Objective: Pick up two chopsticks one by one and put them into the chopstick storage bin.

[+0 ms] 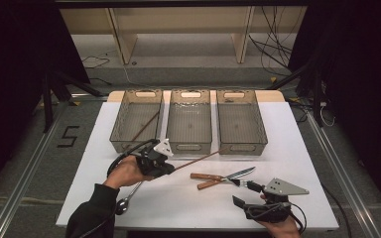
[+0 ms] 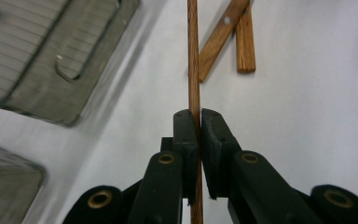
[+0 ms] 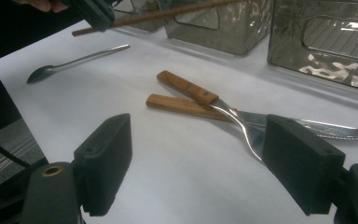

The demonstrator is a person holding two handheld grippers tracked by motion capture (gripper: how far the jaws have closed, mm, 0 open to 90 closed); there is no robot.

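Two hand-held grippers, two states: your left hand-held gripper (image 1: pixel 171 167) clamps a wooden chopstick (image 1: pixel 201 159) near one end, lifted off the surface (image 1: pixel 188 203), probably bound for a bin. Your right hand-held gripper (image 3: pixel 196 163) stands wide before the crossed knife (image 1: pixel 228 176) and fork (image 3: pixel 200 95). Left bin (image 1: pixel 136 119) holds one chopstick; middle bin (image 1: pixel 190 119) looks empty; right bin (image 1: pixel 240 119) holds something small you cannot identify

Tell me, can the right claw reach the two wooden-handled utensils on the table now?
Probably yes. The right claw is open and the crossed fork and knife lie just ahead on the bare table, with nothing between.
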